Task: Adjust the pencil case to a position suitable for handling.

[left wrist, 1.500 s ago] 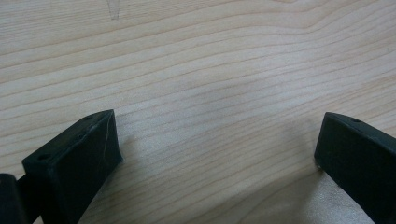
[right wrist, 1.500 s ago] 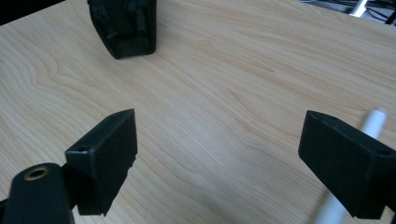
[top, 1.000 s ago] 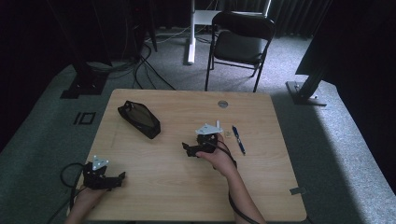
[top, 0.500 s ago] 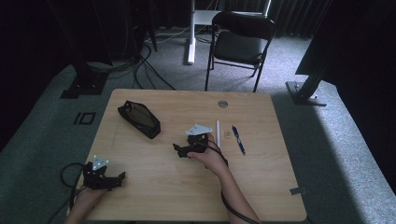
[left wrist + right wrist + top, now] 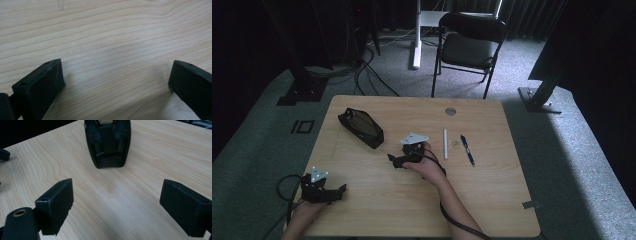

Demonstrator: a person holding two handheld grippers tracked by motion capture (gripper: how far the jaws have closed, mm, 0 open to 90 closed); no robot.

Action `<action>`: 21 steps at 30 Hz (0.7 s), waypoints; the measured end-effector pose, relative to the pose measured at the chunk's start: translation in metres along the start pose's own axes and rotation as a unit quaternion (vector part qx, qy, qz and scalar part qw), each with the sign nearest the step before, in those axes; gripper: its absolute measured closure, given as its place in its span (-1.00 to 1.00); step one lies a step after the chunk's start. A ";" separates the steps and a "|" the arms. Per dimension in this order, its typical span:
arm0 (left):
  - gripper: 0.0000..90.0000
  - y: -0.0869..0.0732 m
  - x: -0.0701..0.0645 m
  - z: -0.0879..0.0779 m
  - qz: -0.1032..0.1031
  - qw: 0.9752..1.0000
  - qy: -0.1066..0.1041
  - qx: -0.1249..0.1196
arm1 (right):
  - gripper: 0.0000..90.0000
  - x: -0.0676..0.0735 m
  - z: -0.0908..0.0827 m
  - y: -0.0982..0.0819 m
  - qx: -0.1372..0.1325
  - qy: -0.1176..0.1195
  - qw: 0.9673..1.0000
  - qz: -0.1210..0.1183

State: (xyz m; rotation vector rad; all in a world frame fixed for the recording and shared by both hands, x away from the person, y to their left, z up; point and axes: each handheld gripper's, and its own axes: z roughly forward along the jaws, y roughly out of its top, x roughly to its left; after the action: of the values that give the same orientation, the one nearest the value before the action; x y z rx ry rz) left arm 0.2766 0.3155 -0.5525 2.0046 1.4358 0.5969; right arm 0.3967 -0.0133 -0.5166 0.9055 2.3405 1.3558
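Observation:
A black pencil case lies open on the left rear of the wooden table. In the right gripper view the case sits just ahead of the jaws, its open end facing away. My right gripper is open and empty, low over the table's middle, pointing left toward the case. To its right lie a white pen, a small tan piece and a blue pen. My left gripper rests open at the front left with bare wood between its jaws.
A round grommet sits in the table near its far edge. A black folding chair stands behind the table, with cables on the floor to the left. A cable trails from the right gripper along the forearm.
My right gripper has moved left, away from the pens and closer to the pencil case. The left gripper has stayed put.

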 end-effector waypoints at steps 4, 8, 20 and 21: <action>-0.99 0.000 0.000 0.000 0.000 1.000 0.000 0.000 | -0.70 0.002 0.005 0.003 0.002 0.001 1.000 -0.006; -0.99 0.000 0.000 0.000 0.000 1.000 0.000 0.000 | -0.69 0.004 0.010 0.009 -0.008 0.004 1.000 -0.005; -0.99 0.000 0.000 0.000 0.000 1.000 0.000 0.000 | -0.48 0.009 0.030 0.018 -0.008 0.007 1.000 -0.020; -0.99 0.000 0.000 0.000 0.000 1.000 0.000 0.000 | -0.45 0.009 0.032 0.019 -0.009 0.007 1.000 -0.022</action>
State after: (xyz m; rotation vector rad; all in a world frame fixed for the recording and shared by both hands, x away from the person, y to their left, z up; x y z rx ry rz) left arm 0.2766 0.3155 -0.5525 2.0044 1.4360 0.5969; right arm 0.4136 0.0206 -0.5165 0.8369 2.3405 1.3691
